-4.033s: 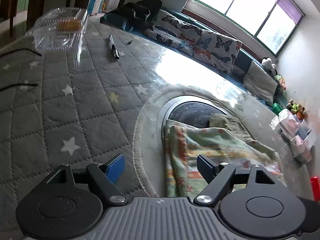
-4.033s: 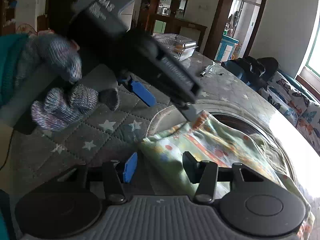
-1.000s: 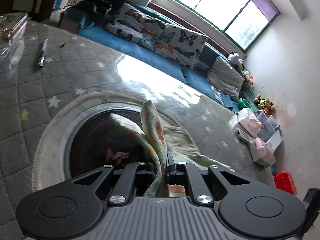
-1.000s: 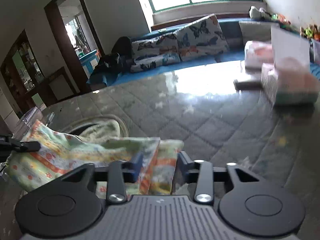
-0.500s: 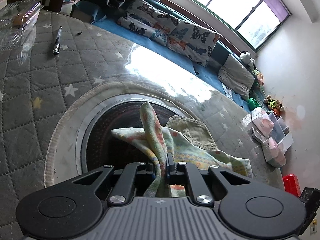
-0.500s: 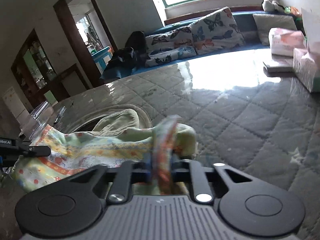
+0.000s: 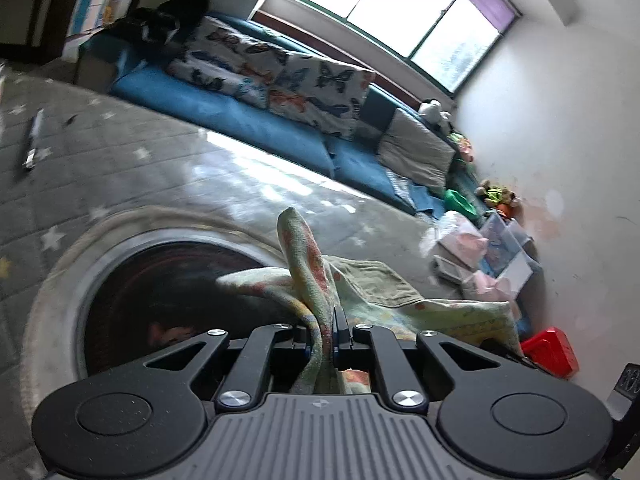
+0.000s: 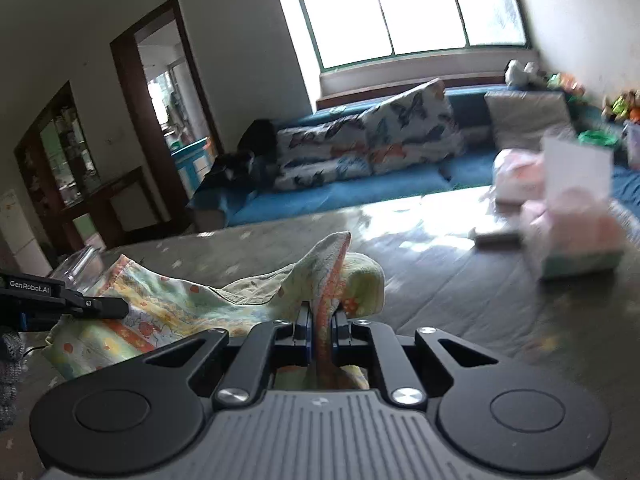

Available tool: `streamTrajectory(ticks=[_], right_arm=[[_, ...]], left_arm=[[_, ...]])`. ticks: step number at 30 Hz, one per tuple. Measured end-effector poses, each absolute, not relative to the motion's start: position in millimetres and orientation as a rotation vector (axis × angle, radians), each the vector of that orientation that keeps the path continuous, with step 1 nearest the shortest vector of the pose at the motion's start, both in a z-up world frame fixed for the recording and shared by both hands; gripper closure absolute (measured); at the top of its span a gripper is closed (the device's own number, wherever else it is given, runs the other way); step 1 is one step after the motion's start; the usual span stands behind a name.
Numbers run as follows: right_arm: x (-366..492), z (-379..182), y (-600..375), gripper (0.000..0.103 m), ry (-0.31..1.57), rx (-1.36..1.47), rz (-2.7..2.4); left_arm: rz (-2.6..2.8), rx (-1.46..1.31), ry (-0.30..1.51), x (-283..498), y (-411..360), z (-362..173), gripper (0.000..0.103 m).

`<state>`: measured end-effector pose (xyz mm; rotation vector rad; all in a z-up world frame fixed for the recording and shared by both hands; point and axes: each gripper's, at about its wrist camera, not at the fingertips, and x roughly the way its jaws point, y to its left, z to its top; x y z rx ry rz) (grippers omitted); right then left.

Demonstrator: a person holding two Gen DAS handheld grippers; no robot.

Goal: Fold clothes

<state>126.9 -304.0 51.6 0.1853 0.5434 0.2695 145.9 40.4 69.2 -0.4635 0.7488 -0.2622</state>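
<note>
Closest in, the left gripper point(image 7: 321, 334) is pinched tight on a fold of the pale green printed cloth with orange and yellow patches point(image 7: 308, 264), whose corner stands up just past the fingertips. Likewise the right gripper point(image 8: 321, 332) is clamped on another raised fold of the same cloth point(image 8: 326, 276). Between the two grips the cloth hangs and spreads over the grey quilted star-patterned counter point(image 7: 120, 152).

Under the cloth, the left wrist view shows a round dark recess with a pale ring around it point(image 7: 132, 280) set in the counter; part of the cloth drapes across its rim. What lies inside is too dark to tell. The right wrist view hides that recess behind the cloth.

Only the right wrist view shows the left gripper from the side, its black finger point(image 8: 100, 306) touching the cloth's far edge, with a clear plastic box point(image 8: 82, 264) just behind it. Its contents cannot be made out.

Farther along the counter's right end sit blurred pink and white tissue packs point(image 8: 568, 236). The left wrist view adds a red plastic item point(image 7: 550, 350) near them and a dark pen-like object point(image 7: 34, 138) lying on the counter at left.

Beyond the counter runs a blue sofa with butterfly-print cushions point(image 7: 304, 80), beneath a bright window point(image 8: 408, 8). An open doorway point(image 8: 168, 100) appears only in the right wrist view.
</note>
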Motion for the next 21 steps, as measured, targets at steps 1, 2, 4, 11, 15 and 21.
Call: streamTrajectory(ticks=[1,2,4,11,15,21], right_arm=[[125,56,-308,0.095,0.535,0.177,0.253],[124,59,-313,0.095,0.529,0.172,0.239],[121,65,-321,0.095,0.518,0.166,0.215],[116,76,-348,0.095,0.489,0.162,0.147],[120,70,-363,0.095,0.506,0.17,0.115],[123,49,-377,0.095,0.561,0.183,0.081]], left_arm=[[-0.273,-0.458,0.747,148,35,71,0.093],[-0.283,-0.452,0.745,151,30,73,0.093],[-0.304,-0.437,0.745,156,18,76,0.093],[-0.348,-0.379,0.75,175,-21,81,0.093],[-0.357,-0.356,0.774,183,-37,74,0.093],[-0.36,-0.327,0.836,191,-53,51,0.093]])
